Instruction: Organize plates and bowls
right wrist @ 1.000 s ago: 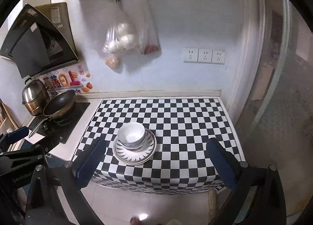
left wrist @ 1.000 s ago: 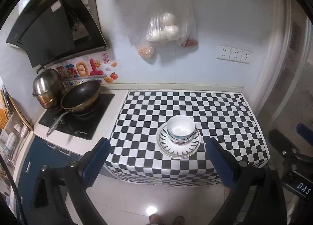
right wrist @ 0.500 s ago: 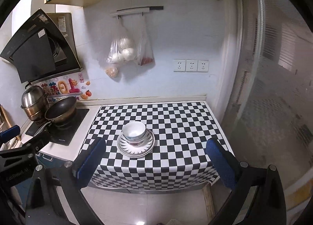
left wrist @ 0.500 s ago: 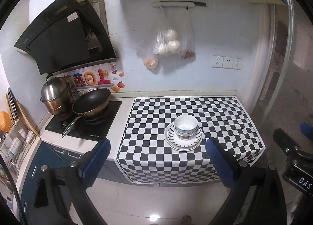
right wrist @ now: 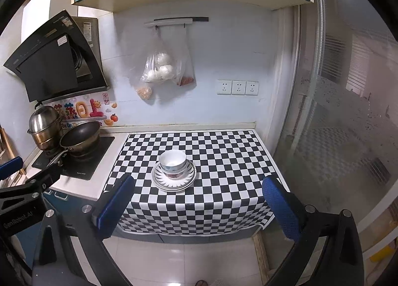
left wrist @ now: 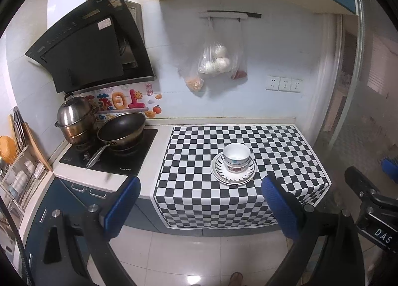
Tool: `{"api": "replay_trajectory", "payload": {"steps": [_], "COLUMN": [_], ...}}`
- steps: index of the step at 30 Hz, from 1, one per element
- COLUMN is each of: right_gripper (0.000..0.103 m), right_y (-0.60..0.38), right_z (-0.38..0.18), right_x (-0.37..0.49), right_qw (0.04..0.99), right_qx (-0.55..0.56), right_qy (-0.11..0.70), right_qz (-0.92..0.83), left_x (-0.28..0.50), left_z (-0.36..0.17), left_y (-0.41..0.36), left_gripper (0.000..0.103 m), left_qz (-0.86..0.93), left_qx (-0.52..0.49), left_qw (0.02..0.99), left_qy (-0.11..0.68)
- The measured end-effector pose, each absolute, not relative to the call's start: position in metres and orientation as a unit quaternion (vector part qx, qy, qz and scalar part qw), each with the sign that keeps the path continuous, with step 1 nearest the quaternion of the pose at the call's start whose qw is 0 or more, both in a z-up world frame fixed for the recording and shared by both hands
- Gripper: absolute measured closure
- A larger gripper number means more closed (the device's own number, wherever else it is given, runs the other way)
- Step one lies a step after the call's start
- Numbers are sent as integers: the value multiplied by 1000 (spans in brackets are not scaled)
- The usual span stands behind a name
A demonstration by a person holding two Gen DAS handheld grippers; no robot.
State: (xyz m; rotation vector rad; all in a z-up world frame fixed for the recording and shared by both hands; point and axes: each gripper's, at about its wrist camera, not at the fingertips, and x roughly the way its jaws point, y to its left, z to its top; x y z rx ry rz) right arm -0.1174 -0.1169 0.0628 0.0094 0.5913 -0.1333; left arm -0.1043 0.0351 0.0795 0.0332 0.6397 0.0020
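While both cameras look down on the kitchen from well back, we see the left gripper (left wrist: 200, 205) with its blue-padded jaws spread wide and nothing between them; the right gripper (right wrist: 199, 204) is likewise released and empty, its pads far apart; both hang over the floor, well apart from the counter (left wrist: 159, 161). We find the task's things near the front edge of the checkered cloth (left wrist: 273, 146) that covers the right part of the counter: a stack of bowls (left wrist: 236, 158), white inside, the lower one bearing a red pattern, sits upright on the stacked plates (left wrist: 247, 175), whose rim carries dark radial marks; how many plates lie in the stack we cannot tell. To the left of the cloth, a black cooktop (left wrist: 139, 154) carries a dark frying pan (left wrist: 122, 128) and, just beside it, a steel steamer pot (left wrist: 74, 119); a range hood (left wrist: 87, 57) slants above them; plastic bags (left wrist: 219, 62) of food hang from a wall rail (left wrist: 228, 14); three sockets (left wrist: 283, 84) sit on the wall to their right.
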Motion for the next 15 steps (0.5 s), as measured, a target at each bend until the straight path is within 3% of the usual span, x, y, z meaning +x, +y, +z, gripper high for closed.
{"api": "replay_trajectory", "payload": {"steps": [15], "right_gripper": [0], "right_y": [-109], "right_z": [59], "right_x": [-128], "right_qw": [952], "right_qx": [10], "right_qy": [296], "right_qz": [-73], "left_x": [-116], "left_z": [75], "left_y": [53], "left_gripper": [3], "left_qz": [-1], "left_qx": [19], "left_qw": [947], "left_qy": [320]}}
